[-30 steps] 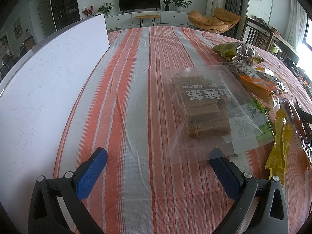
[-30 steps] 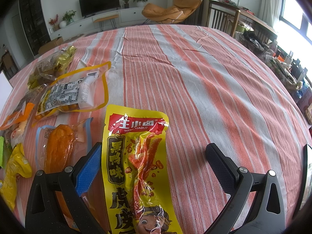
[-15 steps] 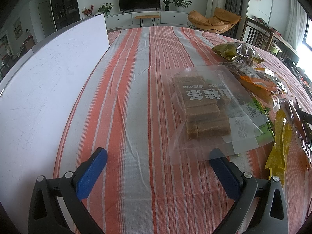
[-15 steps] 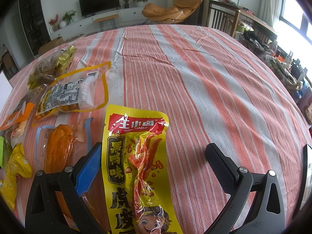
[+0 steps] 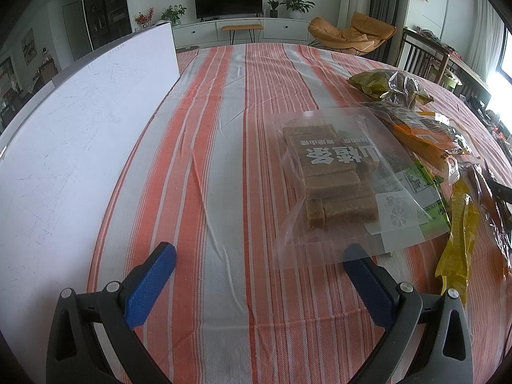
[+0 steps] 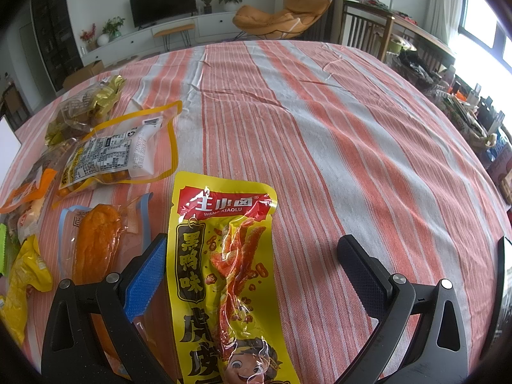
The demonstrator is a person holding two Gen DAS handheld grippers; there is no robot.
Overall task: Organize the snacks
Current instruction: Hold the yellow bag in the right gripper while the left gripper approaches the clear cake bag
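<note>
Your left gripper point(image 5: 259, 264) is wide open and holds nothing. The clear bag of brown snack bars point(image 5: 345, 179) lies flat on the striped tablecloth point(image 5: 224, 128), at about one o'clock from it. That bag looks light and slippery, and the bars inside may crumble, so pinch the flat plastic edge nearest you. Your right gripper point(image 6: 252, 256) is wide open too, with the yellow spicy strip packet point(image 6: 224, 268) lying between its fingers. It looks thin, soft and floppy; grab it across the middle. Its bottom end is cut off from view. The packets piled at nine o'clock overlap, so some are hard to tell apart.
</note>
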